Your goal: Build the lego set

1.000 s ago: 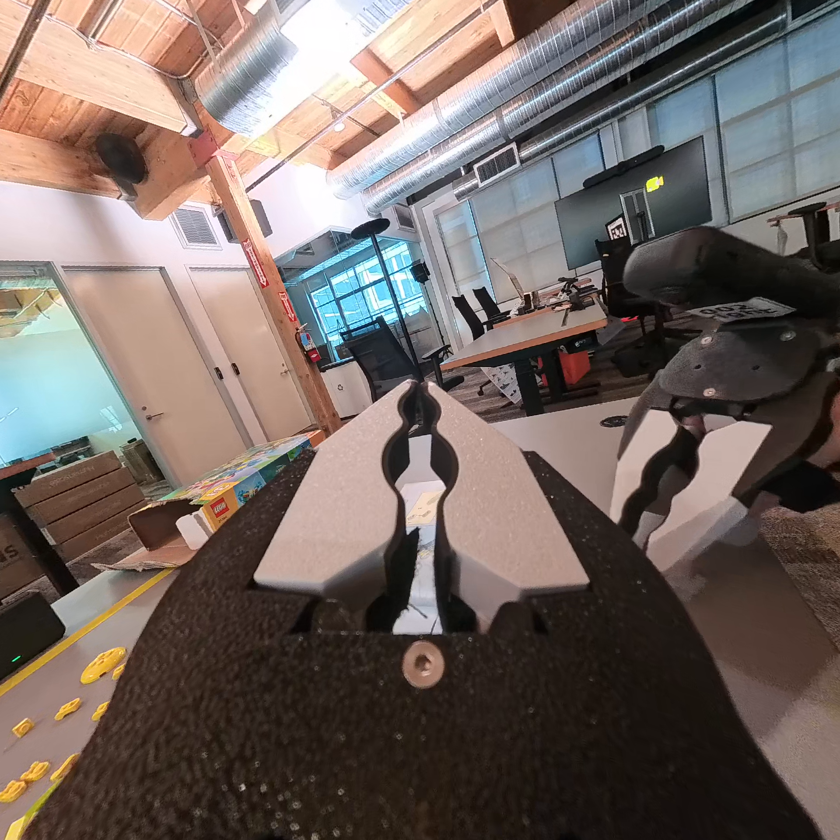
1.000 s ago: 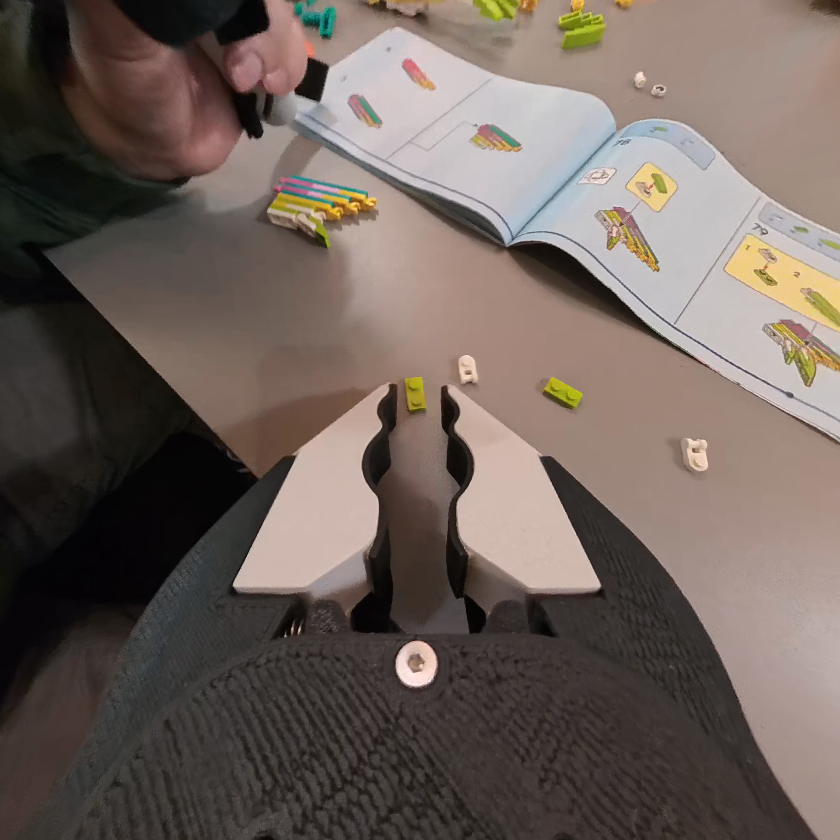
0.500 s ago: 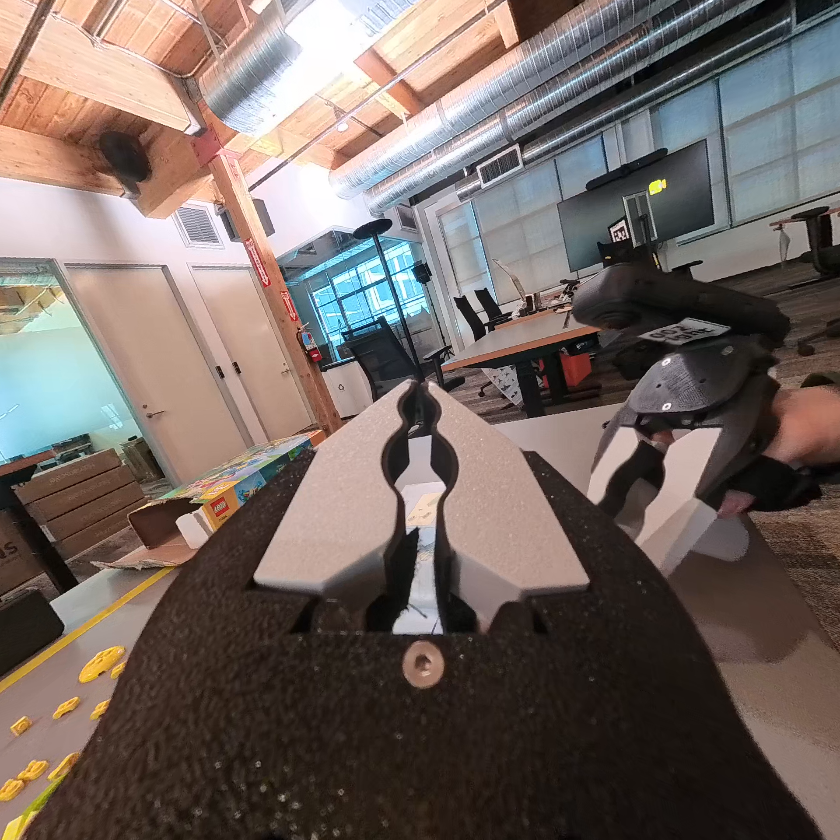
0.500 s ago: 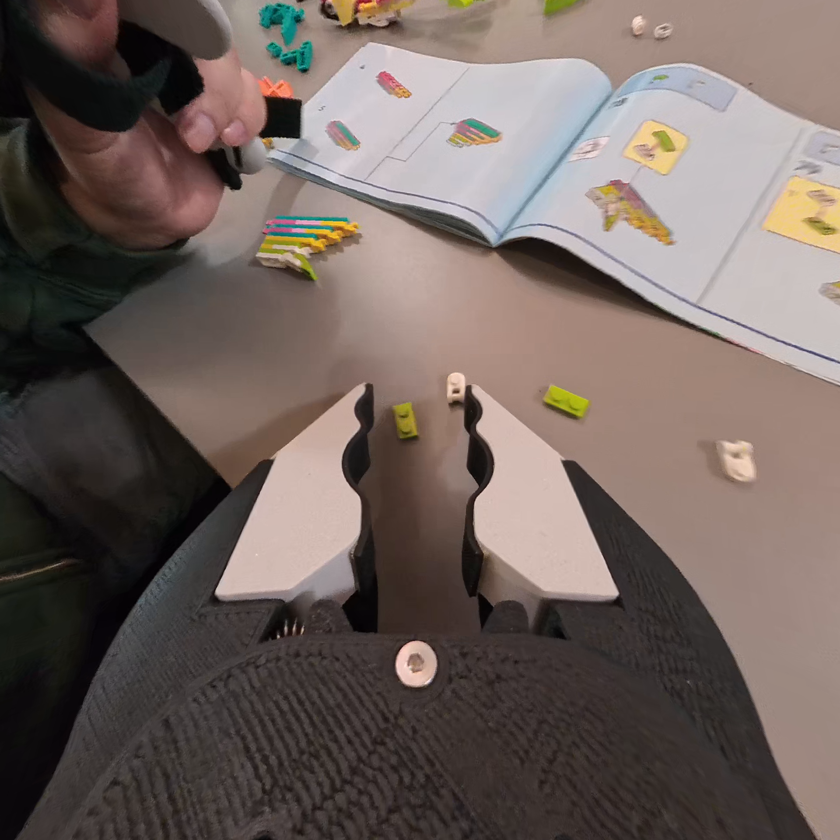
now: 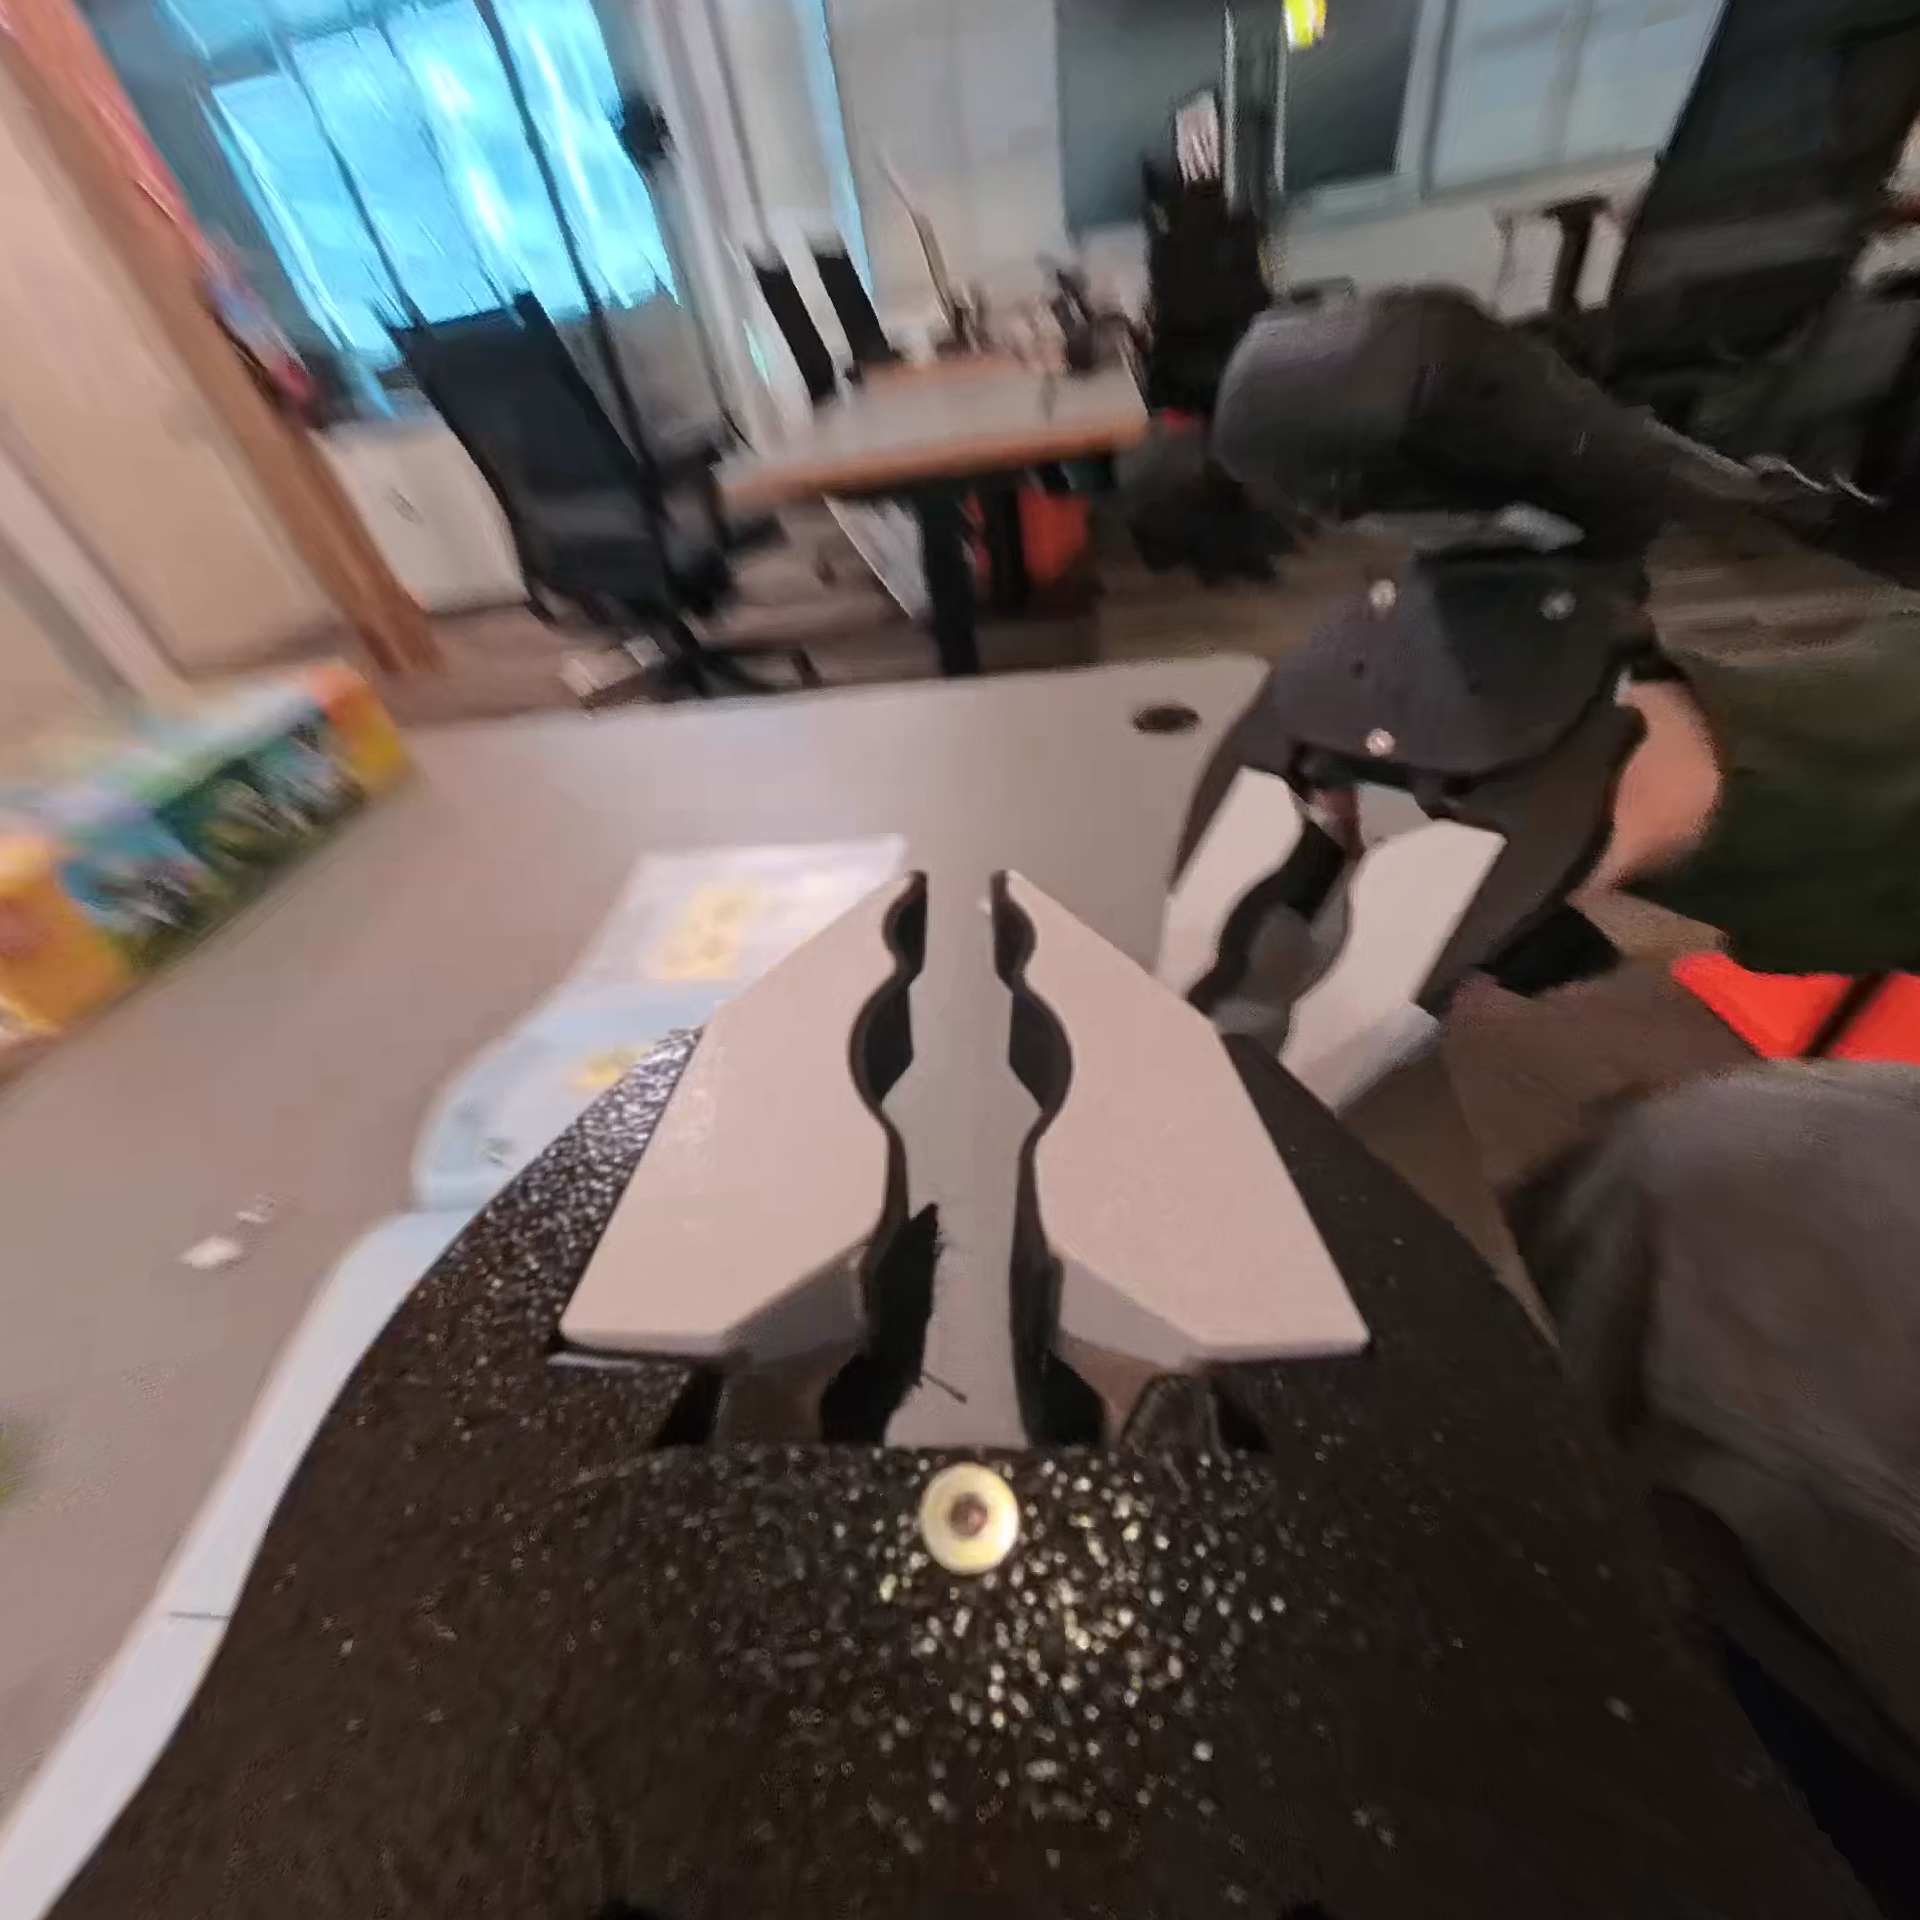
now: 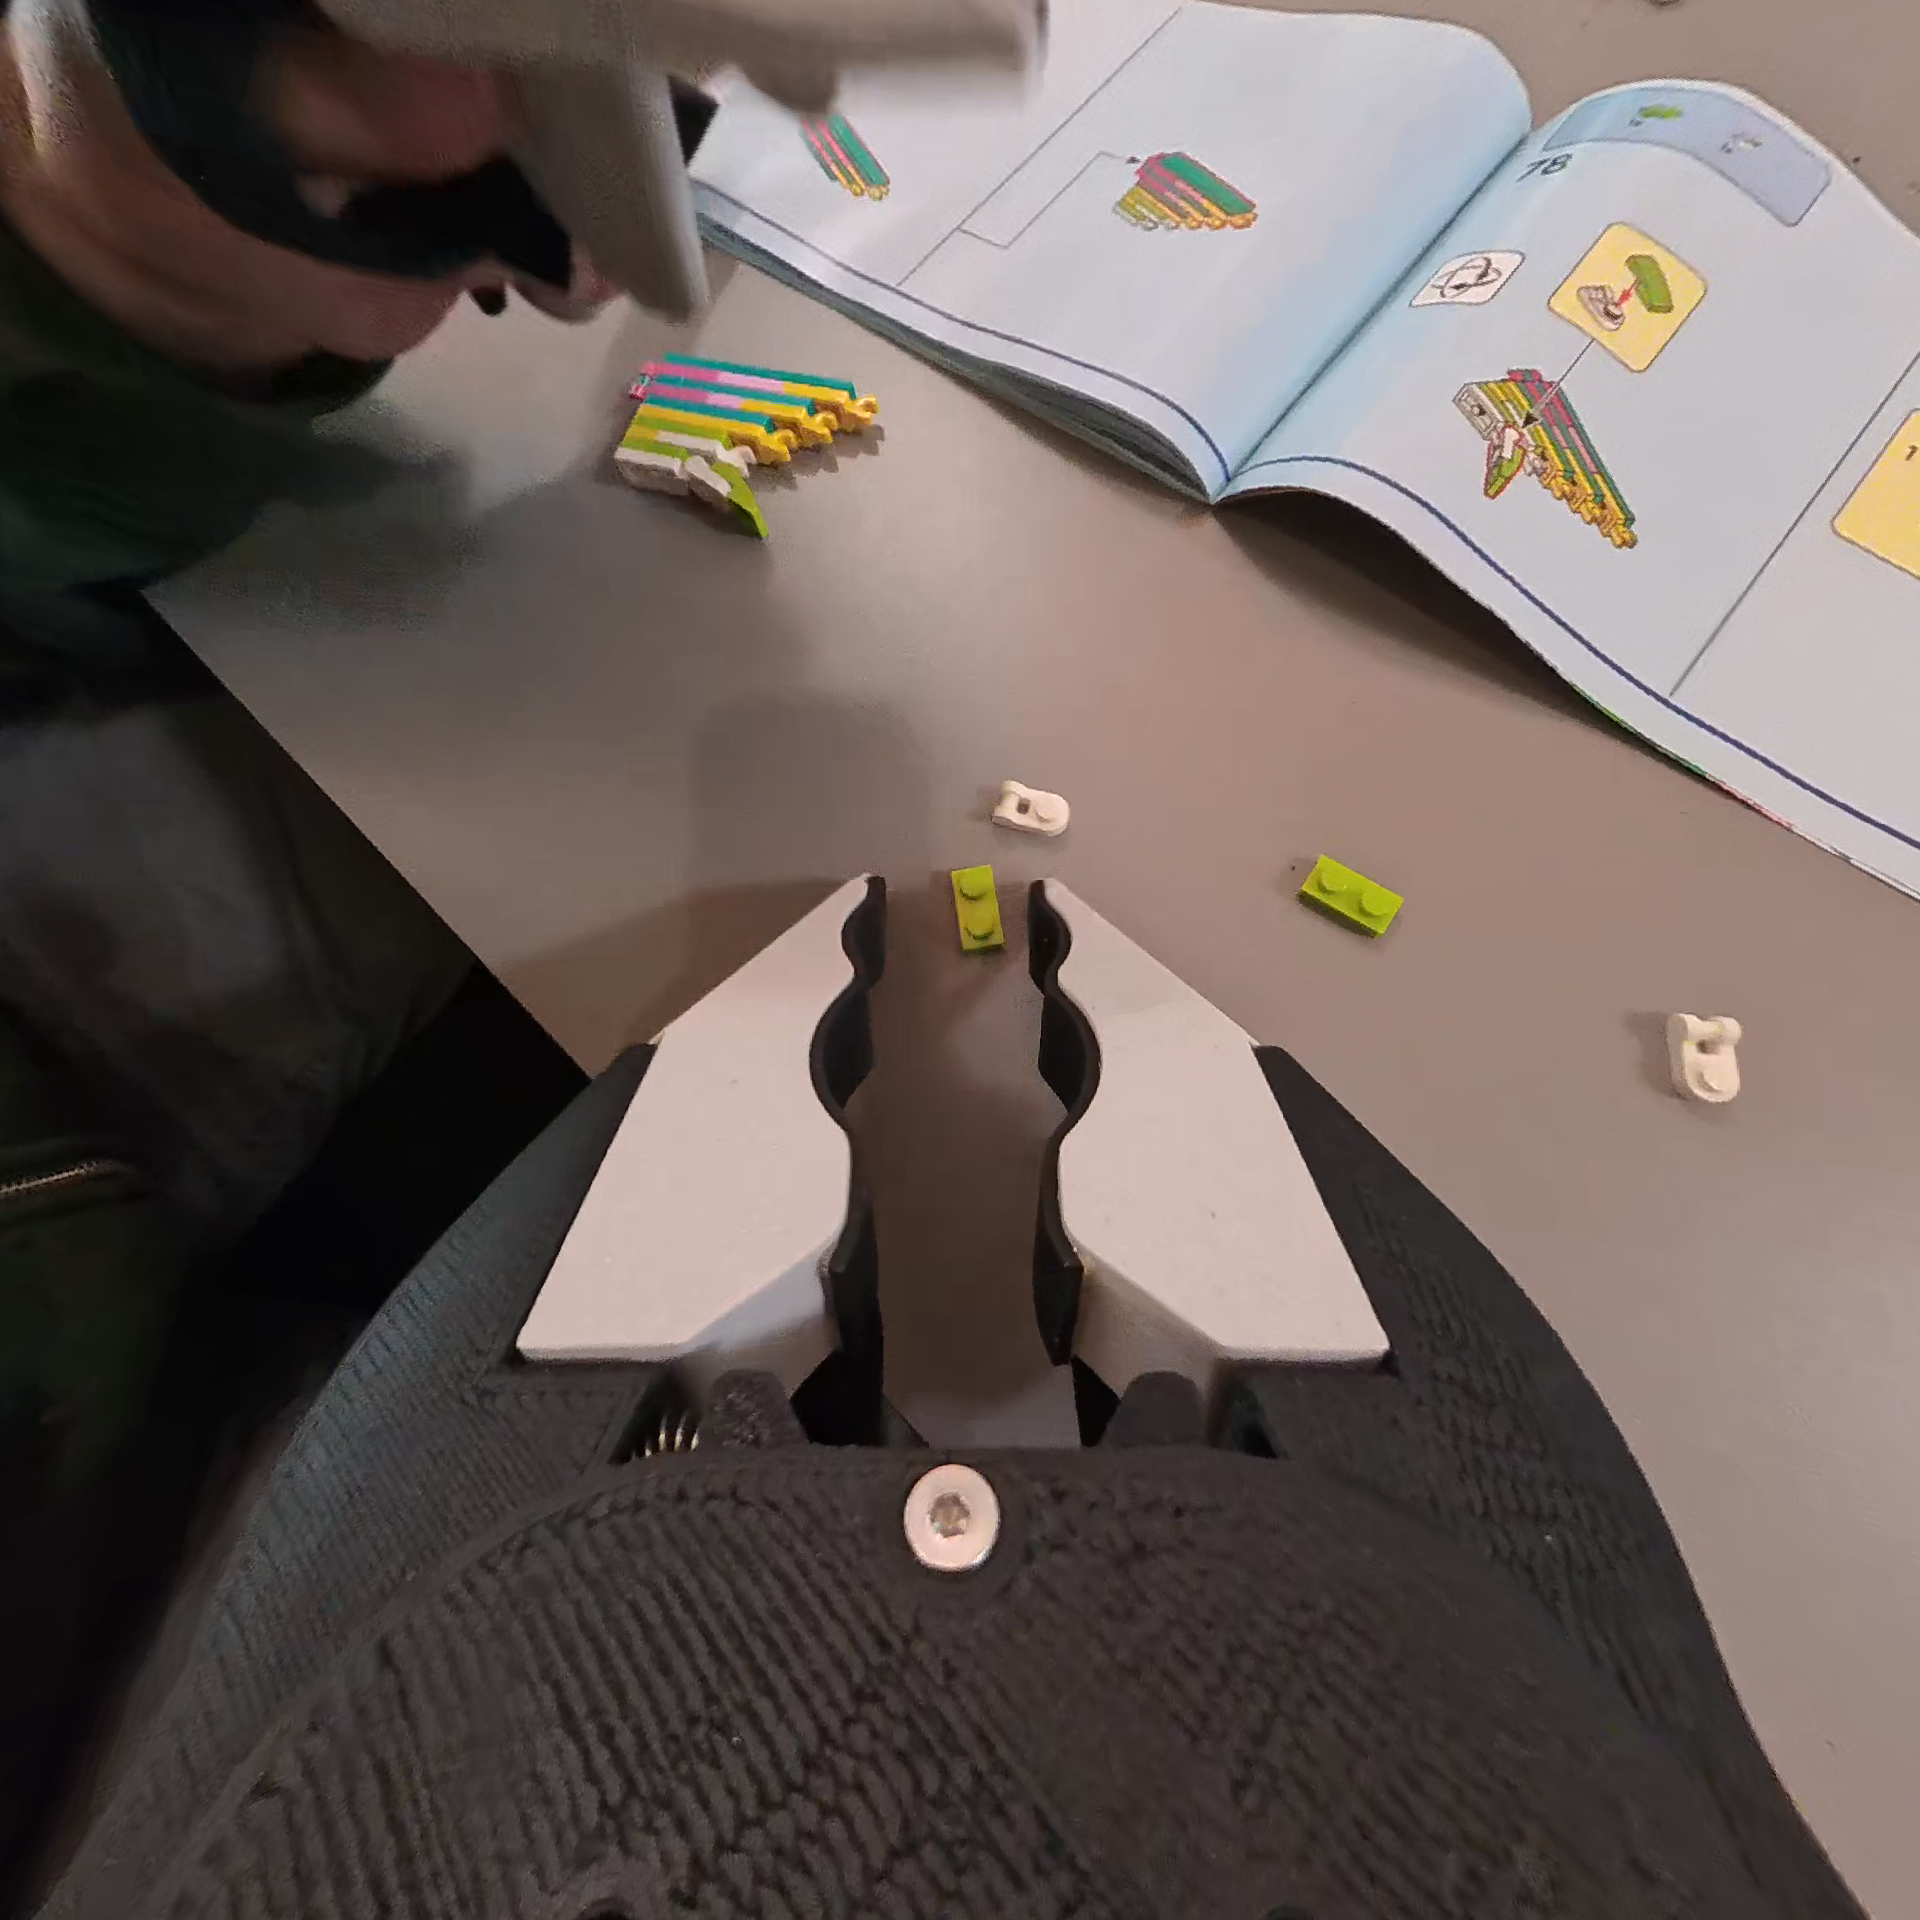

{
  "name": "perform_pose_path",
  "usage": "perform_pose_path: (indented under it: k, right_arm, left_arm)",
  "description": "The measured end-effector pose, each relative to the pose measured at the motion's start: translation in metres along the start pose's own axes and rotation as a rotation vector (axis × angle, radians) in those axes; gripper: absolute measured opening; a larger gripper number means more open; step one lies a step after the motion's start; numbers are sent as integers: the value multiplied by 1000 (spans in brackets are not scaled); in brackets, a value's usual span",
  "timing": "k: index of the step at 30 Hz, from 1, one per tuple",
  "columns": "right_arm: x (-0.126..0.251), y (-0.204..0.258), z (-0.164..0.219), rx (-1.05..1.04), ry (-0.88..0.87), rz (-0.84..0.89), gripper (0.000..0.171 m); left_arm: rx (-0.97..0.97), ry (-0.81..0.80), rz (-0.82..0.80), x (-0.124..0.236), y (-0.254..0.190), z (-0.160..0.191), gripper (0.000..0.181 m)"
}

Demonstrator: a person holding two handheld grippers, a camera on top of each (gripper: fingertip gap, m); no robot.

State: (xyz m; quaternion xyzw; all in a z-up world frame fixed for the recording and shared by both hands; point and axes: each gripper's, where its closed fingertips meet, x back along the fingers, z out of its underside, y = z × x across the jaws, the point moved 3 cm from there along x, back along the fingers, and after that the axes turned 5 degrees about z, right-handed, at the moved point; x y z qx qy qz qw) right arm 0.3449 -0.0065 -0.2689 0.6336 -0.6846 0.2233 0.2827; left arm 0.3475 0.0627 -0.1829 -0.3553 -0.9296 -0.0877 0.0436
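Observation:
My right gripper [image 6: 954, 883] is open and low over the grey table [image 6: 1195, 644]. A small lime green plate [image 6: 978, 910] lies flat between its fingertips, untouched. A second lime plate [image 6: 1350, 896] lies to the right. Two small white clip pieces [image 6: 1030, 809] [image 6: 1704, 1056] lie nearby. A striped wing assembly [image 6: 743, 428] in teal, pink, yellow and lime lies farther left. My left gripper [image 5: 956, 894] is open and empty above the table. It also shows, blurred, at the top left of the right wrist view [image 6: 623, 156].
The open instruction booklet [image 6: 1351, 312] lies at the back right, and also shows in the left wrist view [image 5: 665, 997]. The table's near-left edge [image 6: 416, 831] runs beside the person's lap. The colourful set box [image 5: 187, 831] stands at the far left. Left tips to right tips: about 11 cm.
My left gripper has opened and tipped down toward the table, blurring its view. My right gripper has closed in on the lime plate, which now lies between its fingertips.

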Motion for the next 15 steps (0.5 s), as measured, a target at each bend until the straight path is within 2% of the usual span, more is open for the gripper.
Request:
perform_pose_path:
  k: [3, 7, 11, 15]
  right_arm:
    - [-1, -1, 1, 38, 4, 28, 17]
    - [1, -6, 3, 68, 4, 59, 7]
    - [3, -9, 4, 75, -3, 66, 7]
    - [3, -10, 5, 93, -9, 69, 7]
  left_arm:
    - [86, 188, 99, -12, -20, 18, 20]
    - [-45, 397, 25, -18, -32, 38, 28]
    - [11, 531, 52, -21, -37, 62, 30]
    - [125, 598, 64, -21, -35, 78, 51]
